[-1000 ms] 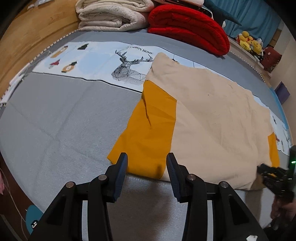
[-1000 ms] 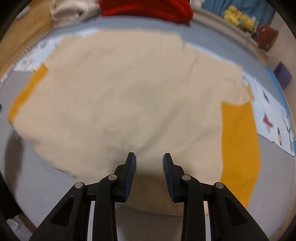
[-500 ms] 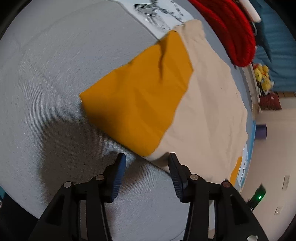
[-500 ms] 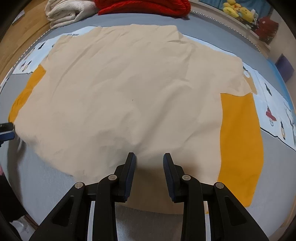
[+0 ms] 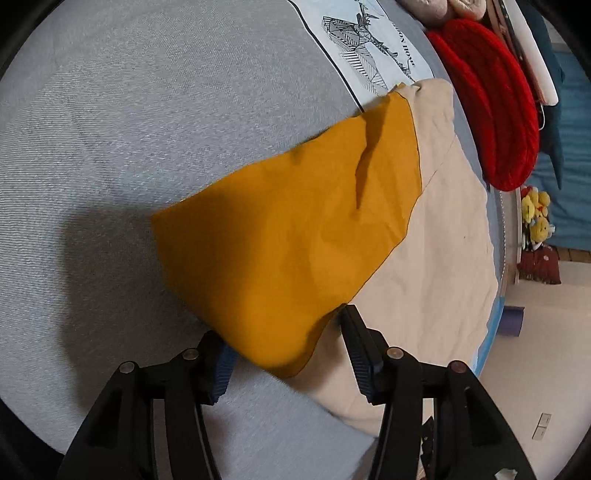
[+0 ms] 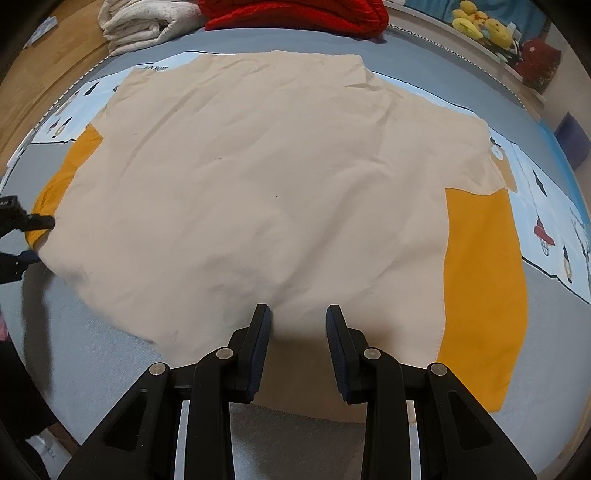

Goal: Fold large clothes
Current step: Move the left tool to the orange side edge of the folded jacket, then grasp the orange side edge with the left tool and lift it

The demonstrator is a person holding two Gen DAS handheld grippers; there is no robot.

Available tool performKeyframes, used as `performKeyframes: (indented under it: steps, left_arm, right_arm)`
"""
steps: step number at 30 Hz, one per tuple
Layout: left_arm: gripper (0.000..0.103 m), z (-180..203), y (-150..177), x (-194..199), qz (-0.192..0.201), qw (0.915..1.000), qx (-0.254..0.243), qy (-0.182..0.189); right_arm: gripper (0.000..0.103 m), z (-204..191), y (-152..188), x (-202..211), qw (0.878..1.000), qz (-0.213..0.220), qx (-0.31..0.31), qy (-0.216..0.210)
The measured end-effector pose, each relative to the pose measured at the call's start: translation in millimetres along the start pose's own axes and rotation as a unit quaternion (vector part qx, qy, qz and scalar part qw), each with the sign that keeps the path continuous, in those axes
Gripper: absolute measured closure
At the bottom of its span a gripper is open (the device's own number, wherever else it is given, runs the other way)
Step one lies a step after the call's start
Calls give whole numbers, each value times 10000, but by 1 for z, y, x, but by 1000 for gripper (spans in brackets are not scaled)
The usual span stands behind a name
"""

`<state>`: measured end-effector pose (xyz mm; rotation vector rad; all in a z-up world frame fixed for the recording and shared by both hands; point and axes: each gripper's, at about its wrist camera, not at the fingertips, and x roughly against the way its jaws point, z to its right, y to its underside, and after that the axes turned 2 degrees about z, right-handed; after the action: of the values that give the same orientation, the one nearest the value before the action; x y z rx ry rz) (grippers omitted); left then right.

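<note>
A large beige shirt [image 6: 266, 177] with mustard-yellow sleeves lies spread flat on a grey bed cover [image 6: 110, 369]. In the left wrist view its left sleeve [image 5: 295, 236] fills the middle, and the sleeve's end lies between the open fingers of my left gripper [image 5: 288, 354]. The jaws stand apart on either side of the cloth. My right gripper [image 6: 298, 328] is open over the shirt's near hem, not holding it. The right sleeve [image 6: 480, 288] lies flat to its right. The left gripper also shows at the right wrist view's left edge [image 6: 22, 236].
A printed sheet with a deer drawing [image 5: 369, 48] lies under the shirt's far side. A red quilt [image 5: 491, 110], folded white blankets [image 6: 147, 22] and yellow plush toys [image 6: 484, 26] sit at the bed's far edge. Wooden floor [image 6: 37, 74] lies to the left.
My left gripper has tilted and moved in on the yellow left sleeve, so the sleeve end now lies between its open fingers. My right gripper has stayed almost still over the hem.
</note>
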<state>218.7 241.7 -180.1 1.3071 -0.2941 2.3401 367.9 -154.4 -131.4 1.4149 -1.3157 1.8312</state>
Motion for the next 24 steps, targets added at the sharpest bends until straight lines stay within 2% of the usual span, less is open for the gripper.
performKeyframes:
  steps: [5, 9, 11, 12, 13, 15, 20, 24]
  left_arm:
    - [55, 10, 1, -4, 137, 9999, -30, 62]
    - [61, 14, -2, -8, 169, 9998, -64, 62]
    - [70, 17, -3, -10, 187, 9998, -105, 54]
    - [80, 20, -3, -8, 229, 9996, -178, 63]
    - [85, 24, -3, -7, 264, 9993, -255, 46]
    - [92, 29, -2, -2, 342, 9984, -459, 40]
    - [96, 46, 1, 24, 676, 9928, -976, 184]
    - [96, 55, 4, 52, 976, 9853, -1365, 311]
  right_arm:
    - [70, 3, 1, 3, 9999, 49, -3, -99]
    - [70, 2, 2, 7, 9996, 149, 17, -253]
    - [70, 0, 2, 11, 9991, 220, -11, -357]
    - [70, -1, 1, 12, 9988, 258, -26, -410]
    - [70, -2, 1, 14, 9984, 307, -38, -463]
    - [70, -7, -2, 18, 9976, 407, -34, -551]
    - [70, -24, -12, 20, 9957, 562, 34, -732]
    - [70, -38, -22, 16, 9961, 519, 83, -704]
